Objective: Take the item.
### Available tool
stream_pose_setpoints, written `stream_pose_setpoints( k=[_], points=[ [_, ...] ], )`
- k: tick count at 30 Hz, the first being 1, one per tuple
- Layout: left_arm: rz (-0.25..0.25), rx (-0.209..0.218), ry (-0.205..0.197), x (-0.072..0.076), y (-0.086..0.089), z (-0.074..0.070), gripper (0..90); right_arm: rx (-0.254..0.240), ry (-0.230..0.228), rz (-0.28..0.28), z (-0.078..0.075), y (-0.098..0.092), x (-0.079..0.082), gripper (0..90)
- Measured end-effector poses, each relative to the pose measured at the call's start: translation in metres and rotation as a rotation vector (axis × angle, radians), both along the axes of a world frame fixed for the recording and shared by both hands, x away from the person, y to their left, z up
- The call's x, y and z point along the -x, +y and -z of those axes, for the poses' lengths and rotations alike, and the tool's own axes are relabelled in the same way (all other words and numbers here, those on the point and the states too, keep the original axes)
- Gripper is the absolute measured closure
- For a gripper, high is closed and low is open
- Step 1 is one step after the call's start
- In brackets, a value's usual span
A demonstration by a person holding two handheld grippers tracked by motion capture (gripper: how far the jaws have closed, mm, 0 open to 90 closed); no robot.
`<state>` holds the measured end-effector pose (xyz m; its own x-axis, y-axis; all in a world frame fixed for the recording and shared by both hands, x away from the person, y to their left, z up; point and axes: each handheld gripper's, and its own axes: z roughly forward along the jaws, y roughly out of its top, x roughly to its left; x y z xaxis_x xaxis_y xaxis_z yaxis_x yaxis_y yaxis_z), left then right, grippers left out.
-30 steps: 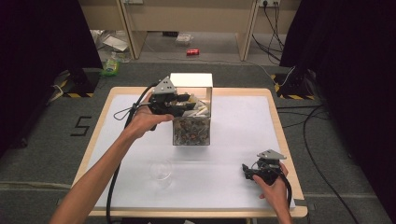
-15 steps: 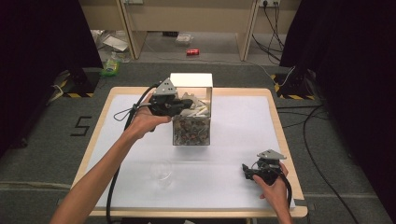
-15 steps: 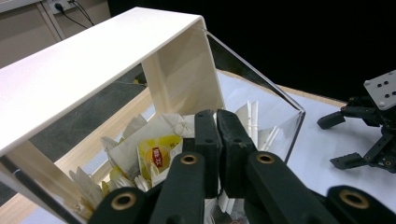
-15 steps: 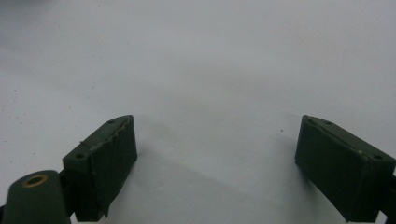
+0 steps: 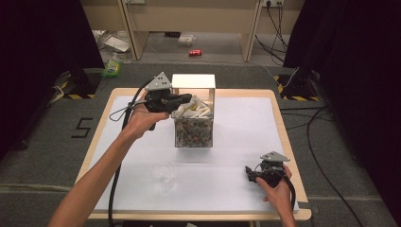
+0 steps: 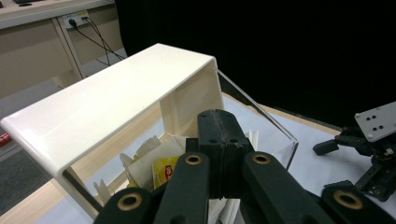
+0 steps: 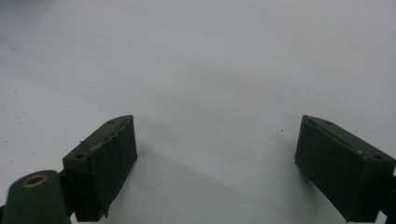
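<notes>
Left gripper view: yellow-printed white paper sachets [image 6: 159,165] inside clear acrylic box with cream plastic top [image 6: 112,100], unreadable from high view, where box [image 5: 194,125] sits mid-table on white mat [image 5: 236,123], small clear glass [image 5: 163,172] in front. Since a second ago: left gripper [image 5: 182,100], at box's open top, jaws just closed, now pressed flat together, nothing visibly pinched. Right gripper [image 5: 249,174] low on mat near right edge, jaws wide apart, empty.
</notes>
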<state>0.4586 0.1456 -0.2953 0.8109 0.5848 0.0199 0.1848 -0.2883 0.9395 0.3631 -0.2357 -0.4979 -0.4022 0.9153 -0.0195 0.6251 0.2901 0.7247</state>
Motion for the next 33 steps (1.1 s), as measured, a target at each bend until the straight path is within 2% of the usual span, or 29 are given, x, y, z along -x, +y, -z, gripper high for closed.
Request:
stream_pose_setpoints(
  k=[4, 6, 14, 19, 33],
  points=[
    [0.004, 0.021, -0.003, 0.001, 0.003, -0.005, 89.3, 0.000, 0.000, 0.000, 0.000, 0.000, 0.000, 13.3],
    [0.009, 0.043, -0.008, 0.003, 0.006, -0.012, 89.3, 0.000, 0.000, 0.000, 0.000, 0.000, 0.000, 13.3],
    [0.018, 0.080, -0.050, 0.013, 0.010, -0.030, 89.3, 0.001, 0.000, 0.000, 0.000, 0.000, 0.000, 13.3],
    [0.025, 0.098, -0.062, 0.017, 0.013, -0.038, 89.3, 0.001, 0.000, 0.000, 0.000, 0.000, 0.000, 13.3],
    [0.037, 0.135, -0.082, 0.030, 0.023, -0.047, 89.3, 0.001, -0.001, 0.001, 0.000, 0.000, 0.000, 13.3]
  ],
)
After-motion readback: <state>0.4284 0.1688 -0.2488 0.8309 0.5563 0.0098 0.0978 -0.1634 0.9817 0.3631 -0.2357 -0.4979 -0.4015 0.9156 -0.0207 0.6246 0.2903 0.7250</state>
